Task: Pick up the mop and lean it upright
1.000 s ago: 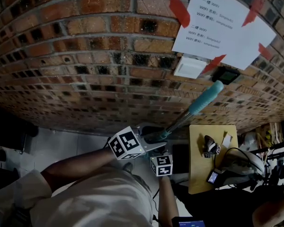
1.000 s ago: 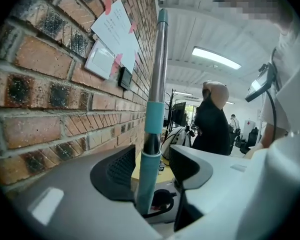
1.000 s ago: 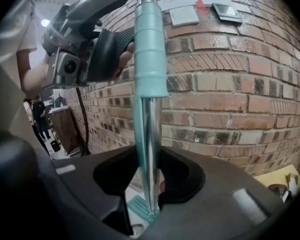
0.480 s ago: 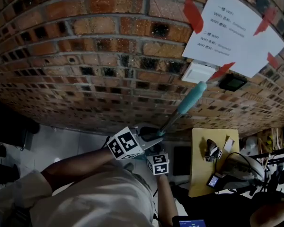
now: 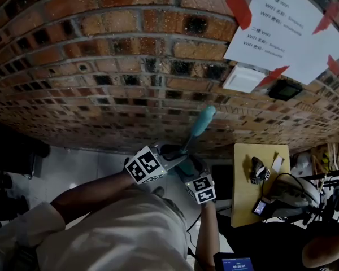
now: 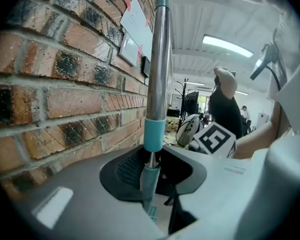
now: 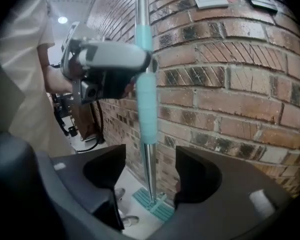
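Left gripper (image 5: pixel 179 158), in the head view, is clenched on the pole (image 5: pixel 200 123) of the silver-and-teal mop, which stands close to the red-brick wall (image 5: pixel 101 66). The right gripper (image 5: pixel 190 171) is just below it.

Left gripper view: the jaws pinch the pole, with the wall near on the left and open room on the right.

Right gripper view: the jaws have just been opening and stand released, the pole between them untouched. The flat teal mop head (image 7: pixel 152 205) rests on the pale floor (image 7: pixel 130 184) at the wall's foot.

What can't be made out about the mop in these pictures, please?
- Mop head: hidden in head view under the person's shirt.
- Whether the handle tip touches the brick wall: both gripper views' edges cut it off.
- Taped paper print: too small in head view.
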A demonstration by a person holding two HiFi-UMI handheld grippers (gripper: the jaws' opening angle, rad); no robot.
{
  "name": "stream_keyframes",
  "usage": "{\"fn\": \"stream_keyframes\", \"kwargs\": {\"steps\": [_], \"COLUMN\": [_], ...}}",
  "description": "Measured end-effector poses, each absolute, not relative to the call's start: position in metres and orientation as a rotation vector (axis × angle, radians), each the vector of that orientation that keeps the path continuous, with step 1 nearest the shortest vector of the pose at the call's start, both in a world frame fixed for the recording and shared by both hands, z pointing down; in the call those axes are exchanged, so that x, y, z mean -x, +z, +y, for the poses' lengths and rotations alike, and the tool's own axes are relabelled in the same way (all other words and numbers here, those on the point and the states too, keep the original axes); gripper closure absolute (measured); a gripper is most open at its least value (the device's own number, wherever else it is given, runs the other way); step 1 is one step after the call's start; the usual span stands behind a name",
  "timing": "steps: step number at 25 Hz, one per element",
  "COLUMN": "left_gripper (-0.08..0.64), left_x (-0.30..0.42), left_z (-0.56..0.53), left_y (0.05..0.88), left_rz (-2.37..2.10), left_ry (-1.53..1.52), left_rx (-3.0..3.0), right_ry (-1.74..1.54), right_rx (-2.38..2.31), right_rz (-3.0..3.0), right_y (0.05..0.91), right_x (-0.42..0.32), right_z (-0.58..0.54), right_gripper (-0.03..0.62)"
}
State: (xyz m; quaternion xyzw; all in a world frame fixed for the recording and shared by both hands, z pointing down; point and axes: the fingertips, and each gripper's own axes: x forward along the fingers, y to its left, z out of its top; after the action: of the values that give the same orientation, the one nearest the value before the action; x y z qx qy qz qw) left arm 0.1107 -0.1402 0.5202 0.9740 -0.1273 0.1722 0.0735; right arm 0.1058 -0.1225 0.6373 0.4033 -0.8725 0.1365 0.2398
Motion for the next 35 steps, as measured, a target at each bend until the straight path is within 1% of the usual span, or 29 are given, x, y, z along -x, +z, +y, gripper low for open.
{"fn": "stream_keyframes", "kwargs": {"steps": [4,7,9,17,23,25,27,30,33,35], "left_gripper": [0.440,0.440,0.440,0.440,0.440,0.440,0.440,0.440,0.440,0.440], "left_x": [-0.099,-0.094,-0.092,-0.080,-0.079,-0.079,-0.078,-0.076,-0.074,-0.074], "left_z": [-0.148,-0.149,-0.151,-0.152,-0.149,-0.147,-0.146,-0.142,-0.144,-0.145], "left_y": [0.536,0.546,0.552,0.586,0.609,0.615,0.621,0.634,0.649,0.658], "left_rz": [-0.436,-0.464,-0.482,-0.524,-0.512,-0.500,-0.484,-0.460,-0.452,-0.457], "left_ry": [0.547,0.577,0.595,0.658,0.721,0.737,0.760,0.807,0.850,0.870], "left_rx": [-2.926,-2.933,-2.941,-2.930,-2.925,-2.928,-2.931,-2.927,-2.910,-2.902], "right_ry": [0.282,0.220,0.207,0.100,0.107,0.136,0.159,0.175,0.157,0.150], "right_rx": [-1.124,-1.202,-1.222,-1.142,-1.232,-1.241,-1.227,-1.191,-1.178,-1.186], "right_rz": [-2.399,-2.458,-2.536,-2.705,-2.656,-2.660,-2.673,-2.679,-2.653,-2.628], "right_y": [0.604,0.571,0.548,0.480,0.493,0.499,0.506,0.518,0.532,0.540], "right_x": [-0.120,-0.129,-0.129,-0.083,-0.072,-0.068,-0.063,-0.053,-0.044,-0.041], "right_z": [-0.124,-0.128,-0.127,-0.120,-0.142,-0.146,-0.148,-0.149,-0.149,-0.150], "right_gripper": [0.290,0.323,0.328,0.328,0.341,0.384,0.412,0.430,0.483,0.486]}}
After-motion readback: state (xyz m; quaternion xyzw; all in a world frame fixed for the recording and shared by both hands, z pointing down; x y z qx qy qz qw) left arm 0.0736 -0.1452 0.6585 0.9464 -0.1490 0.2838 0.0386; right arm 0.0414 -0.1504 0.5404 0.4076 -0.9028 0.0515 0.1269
